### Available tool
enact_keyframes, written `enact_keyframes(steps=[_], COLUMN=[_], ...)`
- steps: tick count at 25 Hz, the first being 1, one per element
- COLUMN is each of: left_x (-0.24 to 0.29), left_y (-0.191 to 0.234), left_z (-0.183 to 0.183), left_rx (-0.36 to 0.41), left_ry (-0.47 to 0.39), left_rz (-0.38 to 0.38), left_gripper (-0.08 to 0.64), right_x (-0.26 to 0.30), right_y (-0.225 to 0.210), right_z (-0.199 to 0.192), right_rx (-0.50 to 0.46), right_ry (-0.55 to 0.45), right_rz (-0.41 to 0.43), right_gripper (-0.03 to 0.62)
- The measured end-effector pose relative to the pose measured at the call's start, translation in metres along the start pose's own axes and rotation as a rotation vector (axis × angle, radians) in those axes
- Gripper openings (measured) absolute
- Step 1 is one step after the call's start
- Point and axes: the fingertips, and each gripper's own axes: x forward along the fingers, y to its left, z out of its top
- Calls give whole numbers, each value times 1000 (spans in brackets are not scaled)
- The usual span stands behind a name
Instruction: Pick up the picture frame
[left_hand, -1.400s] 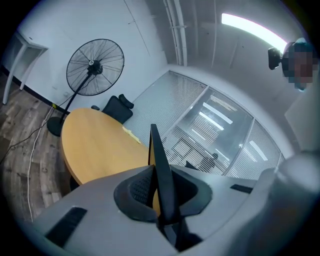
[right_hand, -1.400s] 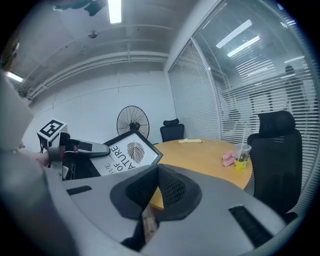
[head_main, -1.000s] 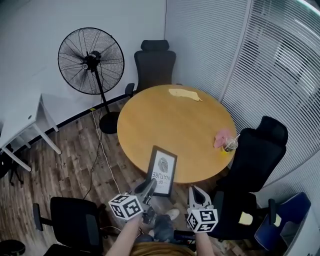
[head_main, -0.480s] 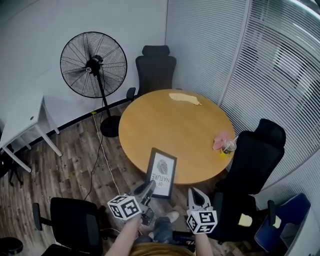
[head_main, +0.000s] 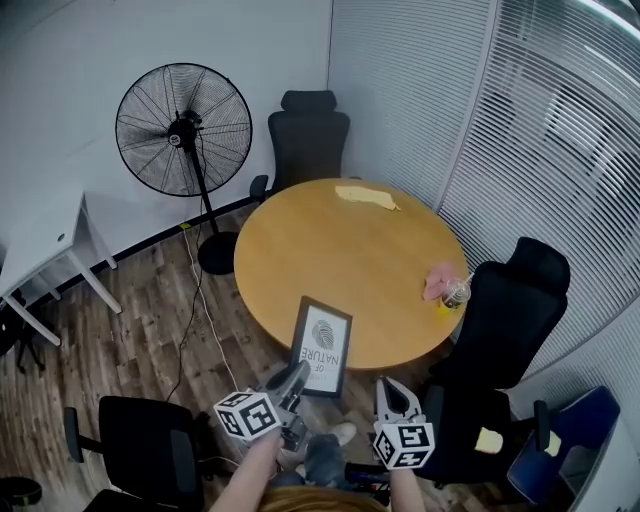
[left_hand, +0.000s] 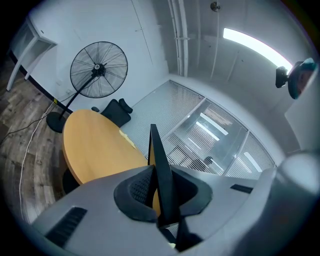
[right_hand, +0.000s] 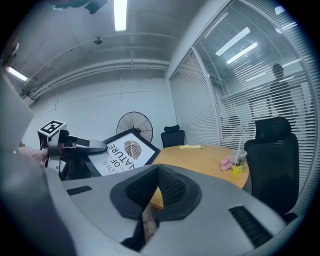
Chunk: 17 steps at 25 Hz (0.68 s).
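Note:
The picture frame (head_main: 322, 346) is black-rimmed with a white print of a leaf and lettering. It is held tilted in the air at the near edge of the round wooden table (head_main: 350, 250). My left gripper (head_main: 297, 378) is shut on its lower left edge. In the left gripper view the frame (left_hand: 159, 170) stands edge-on, clamped between the jaws of the left gripper (left_hand: 158, 187). My right gripper (head_main: 390, 395) hangs to the frame's right, apart from it. In its own view the right gripper (right_hand: 159, 172) is shut on nothing, with the frame (right_hand: 127, 150) at the left.
On the table lie a yellow cloth (head_main: 365, 196), a pink item (head_main: 438, 278) and a cup with a straw (head_main: 456, 293). Black office chairs (head_main: 308, 135) (head_main: 515, 300) (head_main: 150, 450) ring the table. A standing fan (head_main: 183, 128) and a white desk (head_main: 40, 235) are at the left.

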Motion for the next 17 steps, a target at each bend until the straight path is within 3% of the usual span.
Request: enact_keyframes(steps=[17], left_x=[7], left_y=[15], left_z=[-4], left_rx=[-18], left_ry=[10], left_rz=[24], left_gripper=[69], right_x=[12], right_y=[-7], right_z=[-10], right_rx=[14], right_ry=[19], right_rz=[8], right_gripper=[12])
